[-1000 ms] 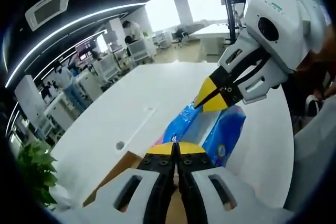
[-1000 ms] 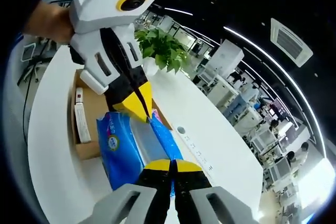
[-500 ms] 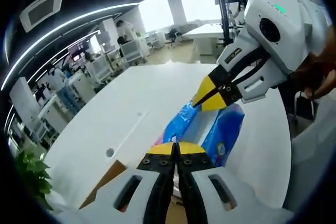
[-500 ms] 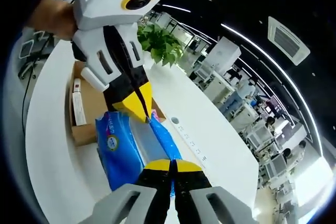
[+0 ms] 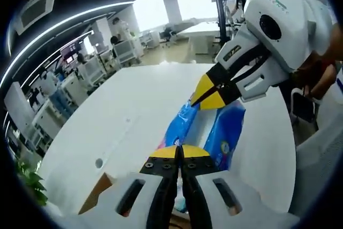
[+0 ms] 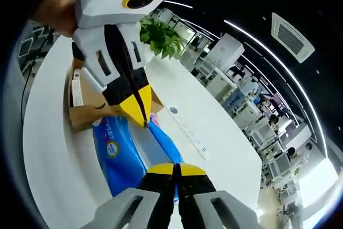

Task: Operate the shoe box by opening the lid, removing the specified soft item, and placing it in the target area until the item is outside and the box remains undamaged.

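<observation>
"Blue plastic pack (image 5: 217, 132), is that the soft thing from the task?"

"I think so. It is a blue and clear pack, soft and squishy looking, and it hangs over the white table (image 5: 134, 105), held up at both ends."

"Who holds it?"

"Both tools. In the left gripper view, the left gripper (image 5: 179, 152) has its yellow tips pressed tight together on the near end of the pack. The right gripper (image 5: 206, 94) comes in from the right and pinches the far end, its tips tight too."

"And from the other side?"

"Same story. In the right gripper view, the right gripper (image 6: 176, 169) is squeezed on its end of the pack (image 6: 126, 151), and the left gripper (image 6: 138, 110) bites the other end."

"Where is the box?"

"The brown cardboard box (image 6: 88, 103) sits on the table (image 6: 214, 148) behind the pack, near a green plant (image 6: 161, 37). The pack is outside it."

"So which step is this?"

"My guess is the carrying step, after taking it out. I cannot see a marked spot to put it."

"What comes next?"

"Probably both hands go down together and level, so the pack lies flat on the table, away from the box. Then both tools let go."
</observation>
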A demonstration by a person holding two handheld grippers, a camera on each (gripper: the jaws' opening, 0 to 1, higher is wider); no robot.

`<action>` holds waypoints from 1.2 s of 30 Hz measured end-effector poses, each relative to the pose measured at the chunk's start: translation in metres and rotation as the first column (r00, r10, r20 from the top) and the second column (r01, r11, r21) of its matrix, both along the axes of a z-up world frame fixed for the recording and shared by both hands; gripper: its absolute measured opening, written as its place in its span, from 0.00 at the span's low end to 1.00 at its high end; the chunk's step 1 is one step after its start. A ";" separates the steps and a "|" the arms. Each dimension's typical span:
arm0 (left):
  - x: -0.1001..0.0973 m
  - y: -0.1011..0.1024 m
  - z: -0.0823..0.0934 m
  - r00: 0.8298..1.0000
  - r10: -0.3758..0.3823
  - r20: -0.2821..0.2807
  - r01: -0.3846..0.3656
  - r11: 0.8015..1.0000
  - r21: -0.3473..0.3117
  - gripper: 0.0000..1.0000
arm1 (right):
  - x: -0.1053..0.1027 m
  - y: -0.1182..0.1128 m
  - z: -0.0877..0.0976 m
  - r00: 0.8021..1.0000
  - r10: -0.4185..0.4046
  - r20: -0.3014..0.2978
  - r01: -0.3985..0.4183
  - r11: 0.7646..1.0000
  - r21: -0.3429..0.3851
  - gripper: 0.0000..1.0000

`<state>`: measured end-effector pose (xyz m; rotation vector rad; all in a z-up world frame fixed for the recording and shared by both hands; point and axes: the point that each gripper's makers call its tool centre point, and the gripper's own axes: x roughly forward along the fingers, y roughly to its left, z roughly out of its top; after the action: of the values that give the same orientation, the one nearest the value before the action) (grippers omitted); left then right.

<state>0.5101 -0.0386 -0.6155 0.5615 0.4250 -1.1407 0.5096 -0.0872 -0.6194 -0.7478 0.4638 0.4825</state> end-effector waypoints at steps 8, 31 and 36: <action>0.003 -0.016 -0.012 0.999 -0.012 -0.030 0.012 1.000 0.012 0.00 | 0.002 -0.016 -0.012 1.000 -0.008 -0.012 0.008 1.000 -0.029 0.00; 0.001 -0.058 -0.040 0.994 -0.070 -0.082 0.075 0.996 0.050 0.00 | -0.001 -0.056 -0.035 0.996 -0.074 -0.043 0.073 0.997 -0.038 0.00; 0.005 -0.072 -0.051 0.992 -0.082 -0.091 0.088 0.994 0.062 0.00 | 0.001 -0.066 -0.043 0.995 -0.087 -0.056 0.084 0.995 -0.048 0.00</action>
<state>0.5146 -0.1110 -0.6670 0.5931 0.5211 -1.2404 0.5102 -0.1527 -0.6621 -0.7559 0.5599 0.4154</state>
